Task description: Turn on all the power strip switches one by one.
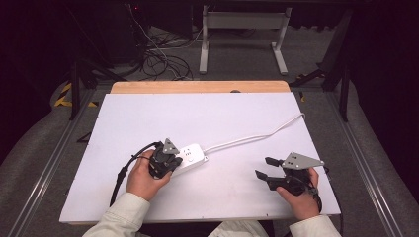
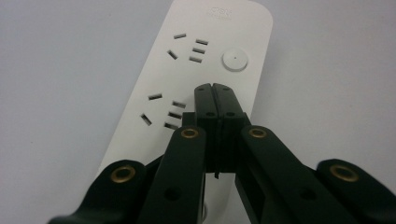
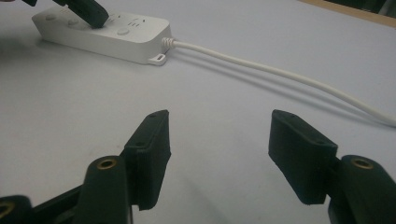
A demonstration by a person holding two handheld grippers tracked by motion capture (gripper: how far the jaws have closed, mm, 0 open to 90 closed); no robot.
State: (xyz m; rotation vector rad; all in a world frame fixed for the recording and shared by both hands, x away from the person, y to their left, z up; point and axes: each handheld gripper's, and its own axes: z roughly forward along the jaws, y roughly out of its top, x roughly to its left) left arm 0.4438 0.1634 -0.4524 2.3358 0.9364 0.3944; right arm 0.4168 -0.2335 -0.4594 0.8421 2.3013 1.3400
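Fingers of my left gripper [image 2: 215, 91] are pressed together, tips over the white power strip [image 2: 187, 74], just below its round button [image 2: 234, 60] in the left gripper view. On the high view the strip [image 1: 191, 156] lies left of centre on the white desk [image 1: 207, 118], its cord [image 1: 257, 136] running toward the upper right. My right gripper [image 1: 266, 168], lower right of that frame, has its fingers spread with nothing between them, well apart from the strip.

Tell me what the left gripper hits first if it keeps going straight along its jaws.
Probably the power strip: the left gripper, jaws shut, points down at its top face just short of the round button. Whether the tips already touch is unclear.
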